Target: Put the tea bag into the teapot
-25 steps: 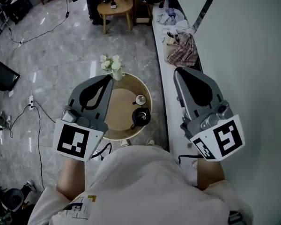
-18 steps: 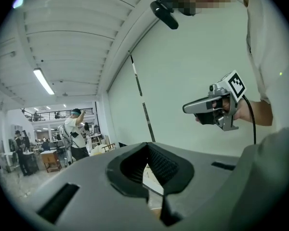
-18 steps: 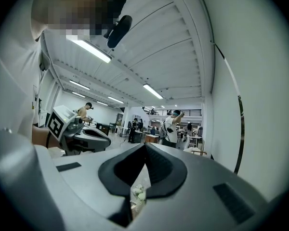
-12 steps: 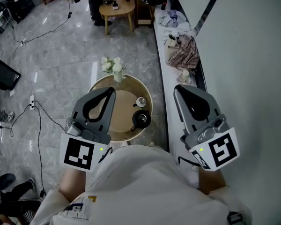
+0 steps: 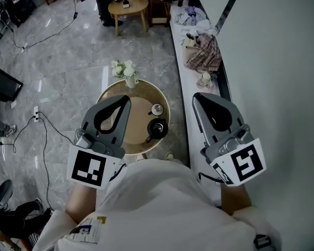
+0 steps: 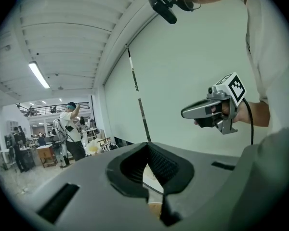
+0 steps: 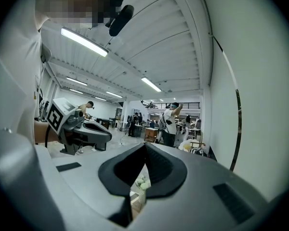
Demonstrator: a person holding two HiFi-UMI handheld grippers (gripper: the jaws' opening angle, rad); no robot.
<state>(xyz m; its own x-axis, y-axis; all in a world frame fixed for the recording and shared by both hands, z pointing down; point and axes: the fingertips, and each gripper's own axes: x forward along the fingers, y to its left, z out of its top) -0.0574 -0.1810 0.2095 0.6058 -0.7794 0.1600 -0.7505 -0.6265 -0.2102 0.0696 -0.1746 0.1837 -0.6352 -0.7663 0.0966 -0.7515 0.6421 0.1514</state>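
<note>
- Left gripper (image 5: 126, 99): held high over the left part of the round table (image 5: 136, 116). Jaws together at the tips, nothing between them.
- Right gripper (image 5: 195, 96): held at like height, over the ledge (image 5: 181, 88) along the right wall. Jaws closed tight, nothing held.
- Teapot (image 5: 157, 129): dark, squat, upright on the near-right part of the table, well below both grippers. Can't tell whether the lid is on.
- Small pale round dish or cup (image 5: 157, 109): just beyond the teapot, on its far side. Contents too small to read.
- Tea bag: not made out in any view. It may lie in the small dish, or it may already be inside the pot; the scene fits either.
- Flowers (image 5: 124, 70): at the table's far edge, clear of the pot.
- Handling, tea bag (judgement): very light, limp and thin-skinned, and a hard pinch on the pouch may tear it. Best taken by the tag, the string or the top fold, with a gentle closing. It will swing and drape.
- Handling, teapot (judgement): hard, glossy, likely heavy and slippery. Best gripped at the handle, and the lid at its knob.
- Risk (judgement): both grippers sit far above the table, so the approach to it is long.
</note>
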